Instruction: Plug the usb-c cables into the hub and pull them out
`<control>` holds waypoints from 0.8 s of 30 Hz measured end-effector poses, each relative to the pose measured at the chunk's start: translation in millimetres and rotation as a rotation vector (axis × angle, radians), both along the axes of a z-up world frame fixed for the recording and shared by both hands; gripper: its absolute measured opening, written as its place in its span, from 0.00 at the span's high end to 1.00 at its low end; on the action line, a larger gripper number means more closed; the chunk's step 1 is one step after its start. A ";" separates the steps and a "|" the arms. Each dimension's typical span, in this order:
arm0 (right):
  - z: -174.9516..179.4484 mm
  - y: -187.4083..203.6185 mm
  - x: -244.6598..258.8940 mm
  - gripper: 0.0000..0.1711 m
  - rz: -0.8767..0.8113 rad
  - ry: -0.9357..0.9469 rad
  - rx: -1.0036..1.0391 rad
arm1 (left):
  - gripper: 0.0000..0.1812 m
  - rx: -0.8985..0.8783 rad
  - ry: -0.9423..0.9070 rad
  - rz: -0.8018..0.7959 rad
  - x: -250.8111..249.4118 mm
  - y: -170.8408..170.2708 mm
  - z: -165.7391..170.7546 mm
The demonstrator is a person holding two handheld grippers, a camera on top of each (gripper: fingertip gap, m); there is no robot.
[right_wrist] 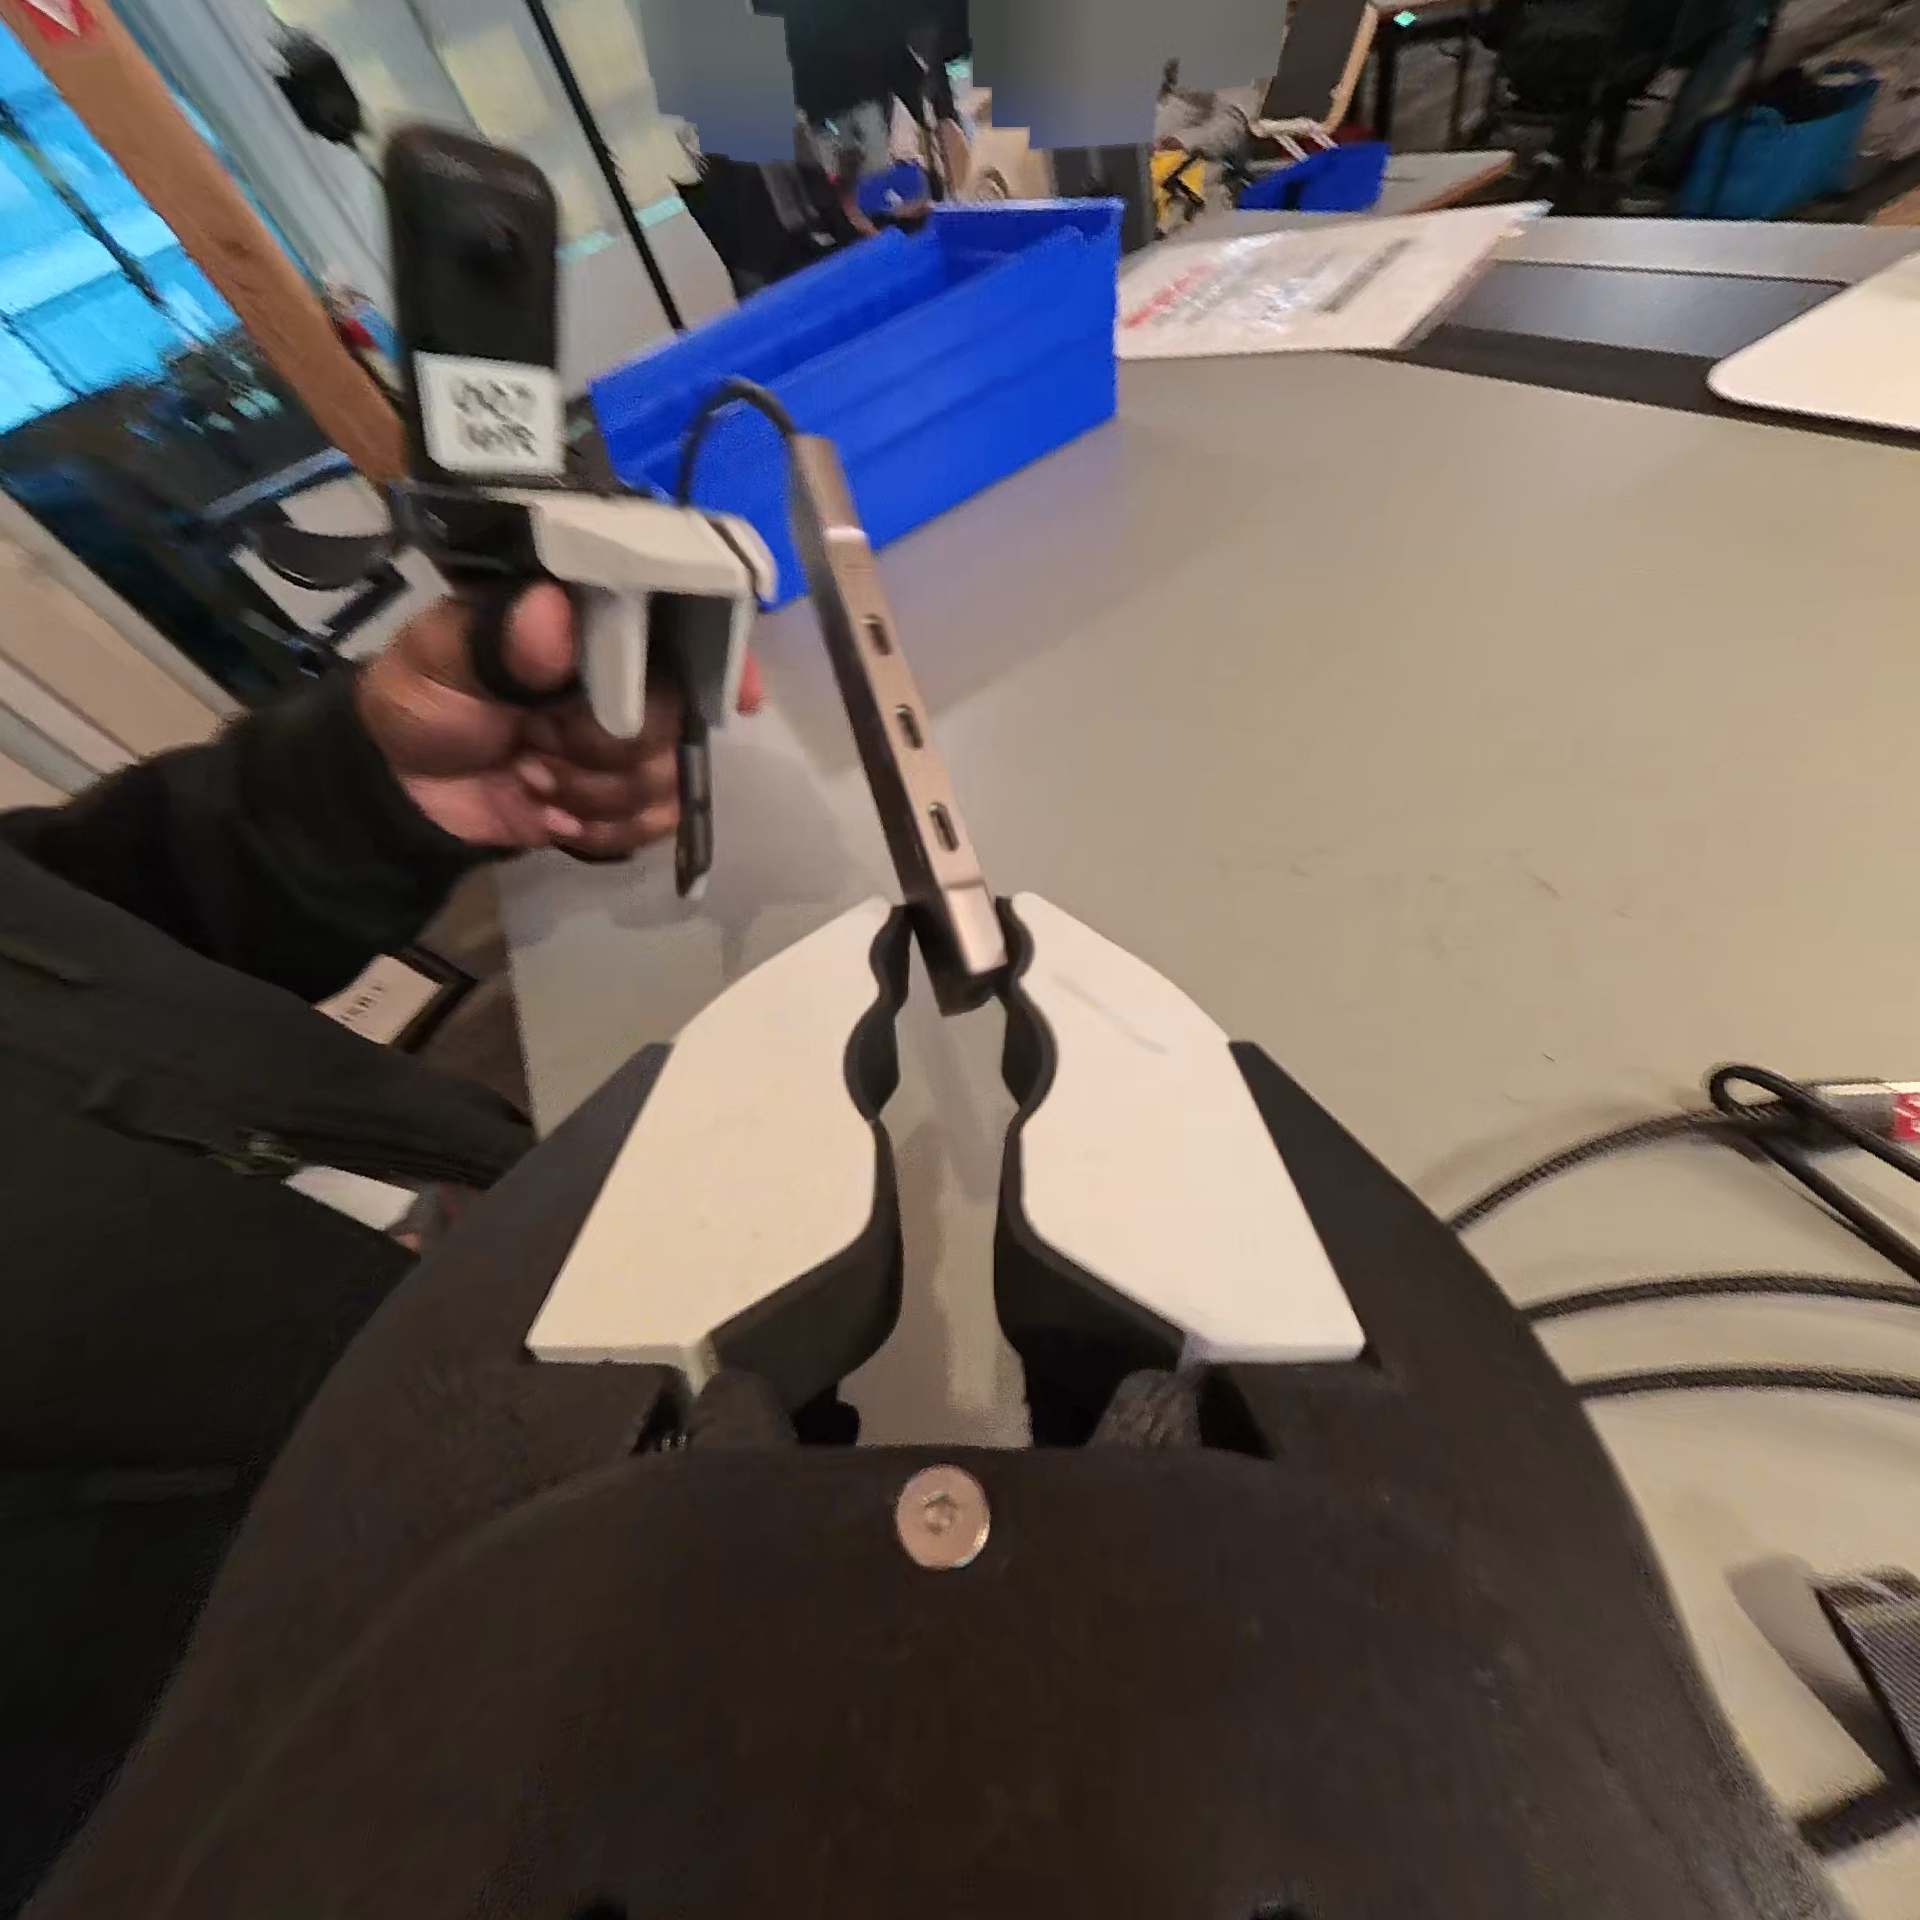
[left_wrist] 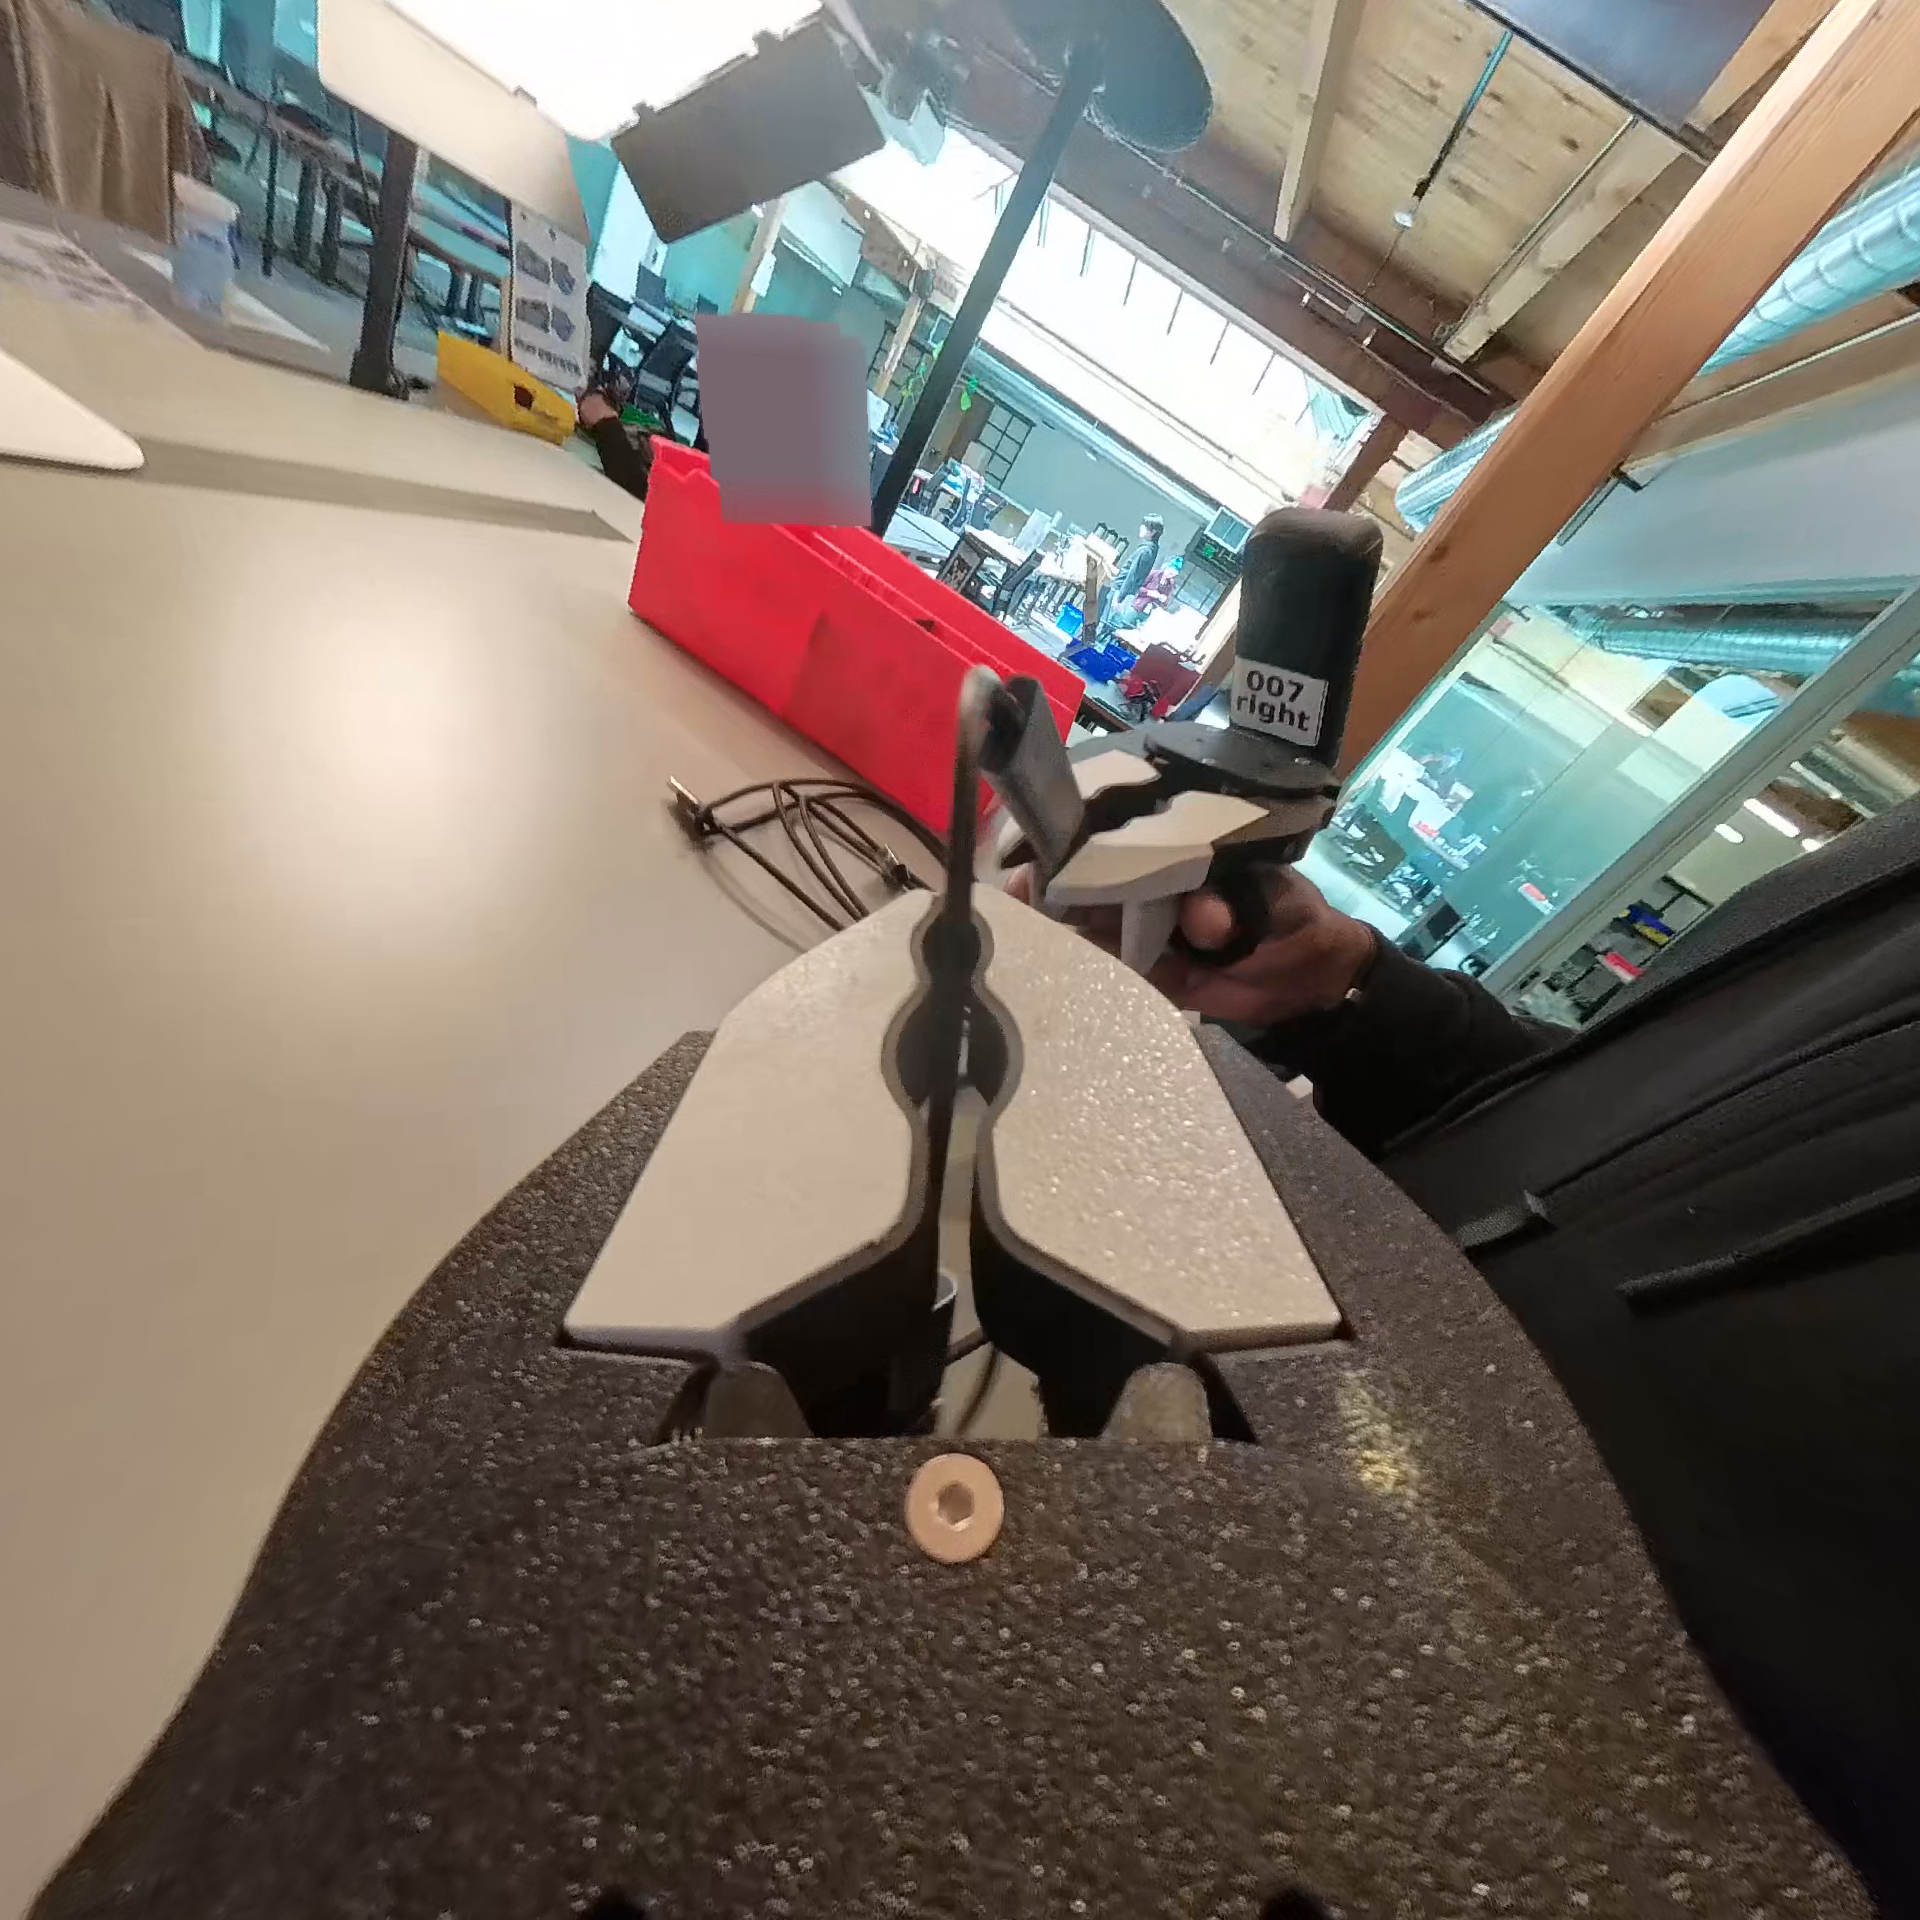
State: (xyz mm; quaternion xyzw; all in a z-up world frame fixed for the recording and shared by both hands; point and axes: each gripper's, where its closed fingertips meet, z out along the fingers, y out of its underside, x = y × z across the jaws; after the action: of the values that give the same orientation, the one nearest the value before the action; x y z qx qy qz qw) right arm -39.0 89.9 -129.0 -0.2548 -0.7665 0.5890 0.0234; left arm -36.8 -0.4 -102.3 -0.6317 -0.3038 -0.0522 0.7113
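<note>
Left wrist view: left gripper (left_wrist: pixel 951 940), jaws pinched on the hub's thin black lead (left_wrist: pixel 961 831), tilted up off the worktop (left_wrist: pixel 312 727); spare usb-c cables (left_wrist: pixel 800 821) coiled beyond.

Right wrist view: right gripper (right_wrist: pixel 961 940), jaws clamped on the upright hub (right_wrist: pixel 894 717), ports facing out. Best held rigid while plugs line up squarely.

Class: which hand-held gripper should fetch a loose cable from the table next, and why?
Probably the left hand-held gripper: it pinches only the thin lead, while the right hand-held gripper clamps the hub, ports exposed.
</note>
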 end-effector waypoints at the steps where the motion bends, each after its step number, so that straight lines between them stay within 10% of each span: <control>1: -3.8 2.6 -2.6 0.88 -0.018 0.009 0.031 | 1.00 -0.009 0.029 -0.001 -0.4 1.0 5.8; 9: 0.3 10.8 -13.7 0.73 -0.056 0.082 0.095 | 1.00 -0.217 0.250 -0.052 3.2 17.9 28.9; 24: 18.7 -73.9 14.0 0.62 0.200 0.117 0.008 | 1.00 0.041 0.207 -0.169 6.1 31.8 75.1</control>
State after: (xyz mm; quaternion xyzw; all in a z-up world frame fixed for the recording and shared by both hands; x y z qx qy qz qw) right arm -25.0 16.0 -110.3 -0.1421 -0.7877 0.5993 0.0100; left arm -30.7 31.4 -27.2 -0.6424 -0.1736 -0.0527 0.7446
